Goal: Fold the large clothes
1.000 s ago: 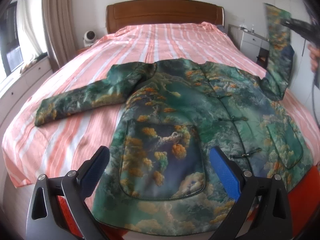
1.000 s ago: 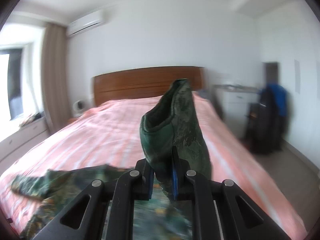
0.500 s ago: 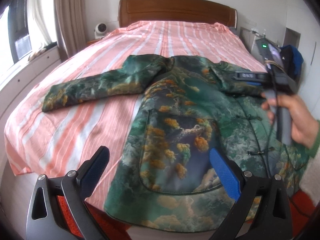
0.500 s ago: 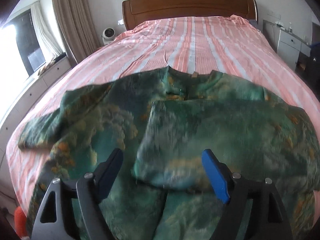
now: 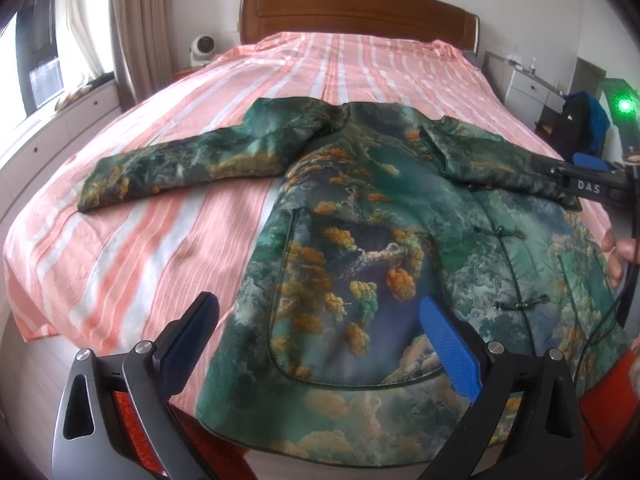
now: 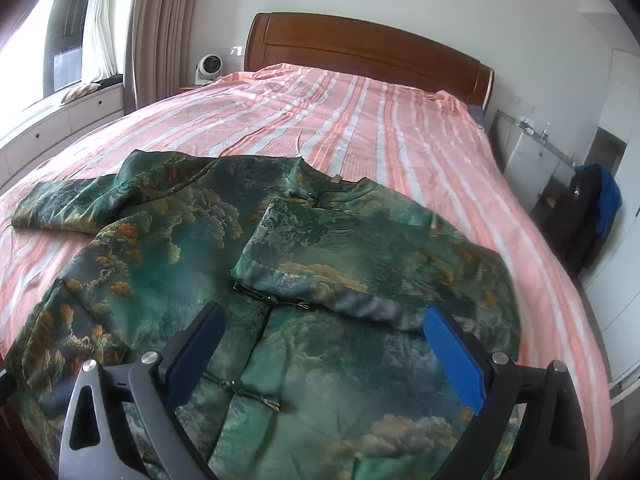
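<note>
Jacket (image 5: 384, 248) lies flat, front up, on the bed (image 5: 168, 240), 1 sleeve (image 6: 344, 260) folded across its chest, the other sleeve (image 5: 180, 168) stretched out over the sheet. Left tool (image 5: 320, 344) and right tool (image 6: 320, 348) hover above the jacket's hem, both released, gripping nothing.

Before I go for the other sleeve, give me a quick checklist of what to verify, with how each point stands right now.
1. Right sleeve folded across the jacket front: ok, it lies over the chest.
2. Right tongs free of fabric: ok, open and empty.
3. Left tongs ready: ok, open and empty above the hem.
4. Left sleeve reachable: ok, stretched flat on the striped bedspread, nothing on it.
5. Jacket front fastened: ok for the visible knot buttons; the top ones are hidden.
6. Hem fully on the bed: cannot tell, it sits at the near edge.
</note>
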Tool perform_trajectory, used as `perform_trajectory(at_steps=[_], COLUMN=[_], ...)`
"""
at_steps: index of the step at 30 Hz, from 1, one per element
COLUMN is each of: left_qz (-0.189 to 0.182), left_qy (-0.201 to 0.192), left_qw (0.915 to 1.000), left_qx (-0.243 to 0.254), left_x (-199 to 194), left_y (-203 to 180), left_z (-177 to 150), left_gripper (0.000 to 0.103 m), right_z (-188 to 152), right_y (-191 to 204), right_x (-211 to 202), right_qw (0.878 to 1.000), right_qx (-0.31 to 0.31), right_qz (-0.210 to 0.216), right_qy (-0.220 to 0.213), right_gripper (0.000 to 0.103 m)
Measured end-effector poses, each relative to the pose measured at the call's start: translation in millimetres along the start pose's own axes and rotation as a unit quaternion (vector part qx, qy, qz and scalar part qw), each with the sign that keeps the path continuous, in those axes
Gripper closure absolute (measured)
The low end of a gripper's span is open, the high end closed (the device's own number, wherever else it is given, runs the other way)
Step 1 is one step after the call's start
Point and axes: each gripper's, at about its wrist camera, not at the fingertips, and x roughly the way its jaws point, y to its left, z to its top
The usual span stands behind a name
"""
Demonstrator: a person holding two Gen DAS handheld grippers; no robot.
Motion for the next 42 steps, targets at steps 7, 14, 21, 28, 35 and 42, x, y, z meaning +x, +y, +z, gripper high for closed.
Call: perform_trajectory(at_steps=[7, 14, 21, 28, 35, 42], left_qz=[0.004, 0.008, -0.008, 0.005, 0.009, 0.013], left_qy=[-0.019, -0.022, -0.010, -0.008, 0.002, 0.006], left_qw=[0.9994, 0.9978, 0.9986, 0.9980, 0.9986, 0.9985], left_qx=[0.030, 0.062, 0.052, 0.062, 0.053, 0.053], left_x=[-11, -15, -10, -6, 1, 4], left_y=[-13, -40, -54, -59, -55, -55], left_z=[13, 31, 24, 18, 13, 10], left_gripper=[0.002, 0.002, 0.002, 0.002, 0.002, 0.002], right_z=[-7, -26, -73, -106, -118, -120], right_y=[-3, -19, -32, -29, -19, -9], right_x=[-36, -77, -104, -111, -110, -108], right_qw=[1.000, 1.000, 0.998, 0.996, 0.996, 0.997], right_qx=[-0.011, 0.016, 0.063, 0.087, 0.080, 0.075], right_qz=[-0.022, 0.005, 0.009, 0.010, 0.012, 0.017], right_qy=[-0.016, -0.025, -0.010, 0.011, 0.023, 0.025], right_gripper=[0.005, 0.005, 0.005, 0.005, 0.005, 0.005])
